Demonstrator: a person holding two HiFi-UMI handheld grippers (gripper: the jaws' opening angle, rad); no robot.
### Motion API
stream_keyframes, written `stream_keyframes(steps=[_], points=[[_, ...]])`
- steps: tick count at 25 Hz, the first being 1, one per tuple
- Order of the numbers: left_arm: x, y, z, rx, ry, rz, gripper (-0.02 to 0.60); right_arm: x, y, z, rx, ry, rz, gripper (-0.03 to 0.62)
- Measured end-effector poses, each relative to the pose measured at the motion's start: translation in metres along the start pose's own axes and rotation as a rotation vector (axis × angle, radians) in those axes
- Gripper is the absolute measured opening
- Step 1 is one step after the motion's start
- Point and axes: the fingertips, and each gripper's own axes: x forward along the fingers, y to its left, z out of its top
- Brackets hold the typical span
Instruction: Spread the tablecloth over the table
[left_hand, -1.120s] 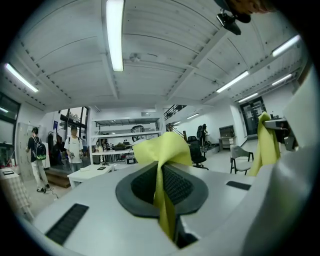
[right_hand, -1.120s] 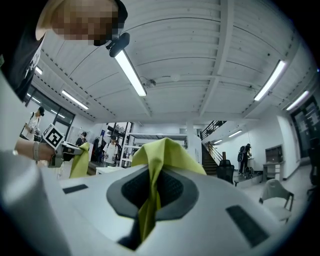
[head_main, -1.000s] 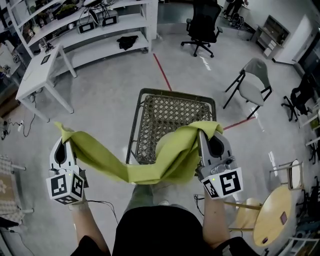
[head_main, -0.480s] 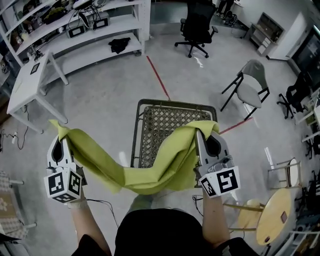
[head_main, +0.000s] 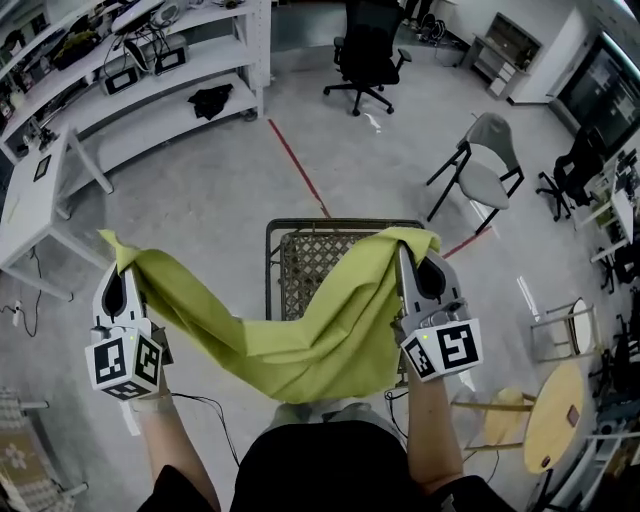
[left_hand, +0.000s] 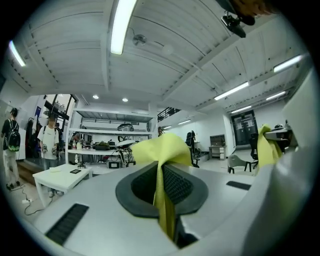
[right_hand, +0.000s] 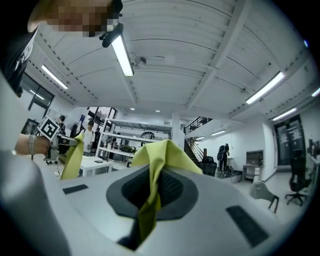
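**Operator:** What am I holding, and how many?

**Spotter:** You hold one yellow-green tablecloth (head_main: 300, 345) with two grippers. Your left gripper (head_main: 117, 266) has its jaws clamped on one corner. Your right gripper (head_main: 404, 252) has its jaws pinched on another. In each gripper view a fold of cloth runs down between the closed dark pads.

**Operator:** Where is the cloth against the table?

**Spotter:** There is one table (head_main: 340, 223), with a dark metal frame and a woven top, straight ahead of you. The cloth sags in a band between your grippers, mostly on your side of the table. Its right part covers the table's near right corner in the head view. I cannot tell whether it touches the table there. Your left gripper is well off to the table's left, and your right gripper is over its right edge.

**Operator:** What stands around the table?

**Spotter:** Beyond it are one red line (head_main: 295, 165) on the floor and one black office chair (head_main: 365, 55). To its right is one grey folding chair (head_main: 490, 170). To its left is one white desk (head_main: 30, 210), with one white shelf unit (head_main: 170, 75) beyond that. Nearer you, to the table's right, is one round wooden top (head_main: 555, 420).

**Operator:** Anything to read?

**Spotter:** Each gripper carries one marker cube (head_main: 125, 362) printed with black-and-white square patterns, not letters. Any print on the shelf unit is too small to read.
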Motion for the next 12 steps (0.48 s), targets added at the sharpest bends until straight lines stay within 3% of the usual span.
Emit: stream_keyframes(steps=[12], points=[[0.109, -0.027, 0.031, 0.016, -0.047, -0.113, 0.015, 0.033, -0.074, -0.003, 0.019, 0.002, -0.144, 0.011]])
